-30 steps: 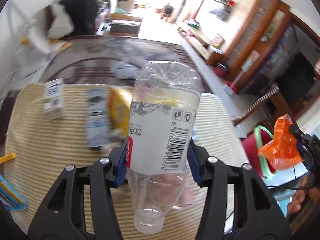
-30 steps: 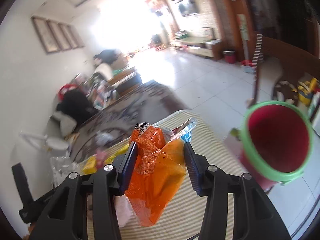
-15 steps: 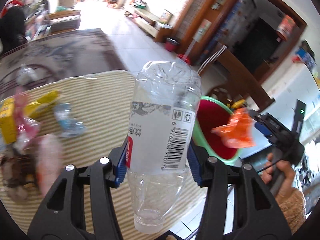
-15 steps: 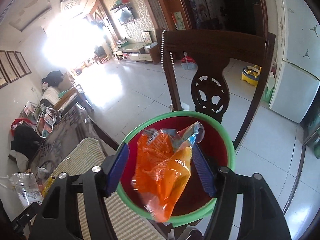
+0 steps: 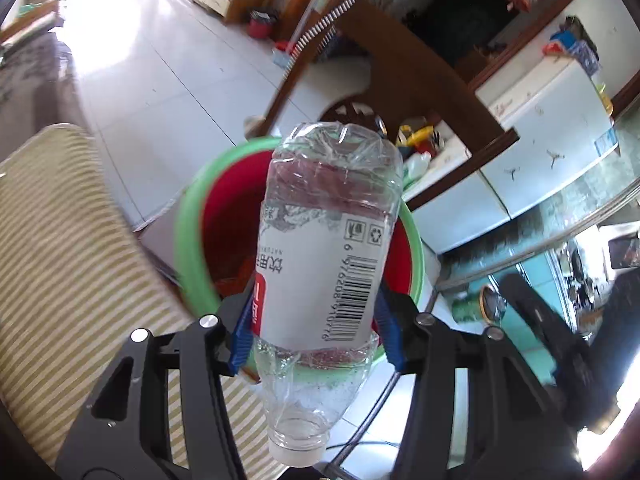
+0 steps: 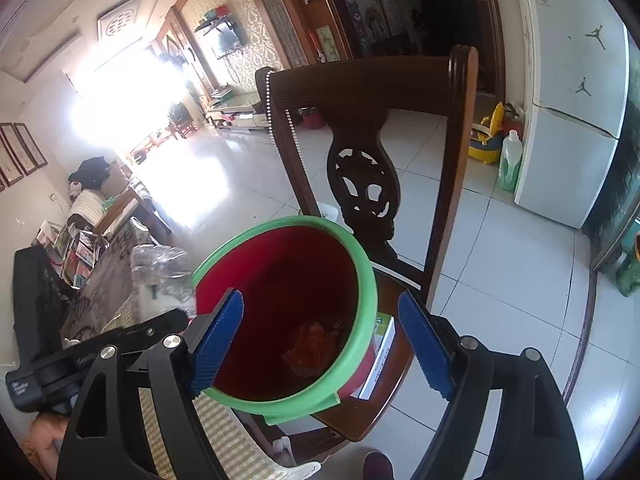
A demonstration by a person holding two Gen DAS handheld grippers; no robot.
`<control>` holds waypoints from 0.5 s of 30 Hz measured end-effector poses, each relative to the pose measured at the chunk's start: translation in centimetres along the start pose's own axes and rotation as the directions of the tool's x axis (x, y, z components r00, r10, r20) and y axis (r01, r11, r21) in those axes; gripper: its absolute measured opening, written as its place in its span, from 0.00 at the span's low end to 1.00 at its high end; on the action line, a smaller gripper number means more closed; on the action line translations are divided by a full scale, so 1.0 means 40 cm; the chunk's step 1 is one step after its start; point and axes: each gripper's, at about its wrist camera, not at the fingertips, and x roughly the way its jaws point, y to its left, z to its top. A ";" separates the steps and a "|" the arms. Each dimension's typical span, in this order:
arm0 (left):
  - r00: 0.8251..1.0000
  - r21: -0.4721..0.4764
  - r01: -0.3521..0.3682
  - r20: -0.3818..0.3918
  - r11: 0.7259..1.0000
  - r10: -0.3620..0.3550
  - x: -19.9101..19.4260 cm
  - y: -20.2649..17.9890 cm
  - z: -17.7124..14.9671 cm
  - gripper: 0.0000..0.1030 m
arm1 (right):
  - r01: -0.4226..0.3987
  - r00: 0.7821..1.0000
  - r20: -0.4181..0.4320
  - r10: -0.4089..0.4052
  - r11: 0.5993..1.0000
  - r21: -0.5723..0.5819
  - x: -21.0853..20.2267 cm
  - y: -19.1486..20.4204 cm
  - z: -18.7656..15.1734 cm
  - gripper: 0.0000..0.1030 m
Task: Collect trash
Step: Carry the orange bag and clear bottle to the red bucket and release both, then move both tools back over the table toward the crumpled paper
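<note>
Two grippers, left gripper [image 5: 316, 328] clamping bottle [image 5: 324, 248] (inverted), right gripper [image 6: 320, 340] spread above bin [image 6: 362, 268].

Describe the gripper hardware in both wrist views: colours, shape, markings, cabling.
Both match: the left gripper and right gripper have matte black, angular finger arms with triangular cut-outs, silver screw heads near the tips, and blue ribbed pads. A thin dark cable runs below the left one. Seen from the right view, the left unit's black body carries small white lettering, too small to read. No sleeves visible.
</note>
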 end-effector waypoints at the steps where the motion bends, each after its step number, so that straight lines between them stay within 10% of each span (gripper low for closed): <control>1: 1.000 0.002 -0.002 -0.009 1.000 0.002 0.015 -0.007 0.006 0.48 | 0.009 1.000 0.001 -0.009 1.000 0.009 -0.009 -0.013 -0.005 0.75; 15: 0.988 -0.019 -0.053 0.143 0.998 0.055 -0.139 0.048 -0.040 0.70 | -0.028 1.000 -0.001 0.028 0.999 -0.026 0.003 0.073 -0.003 0.75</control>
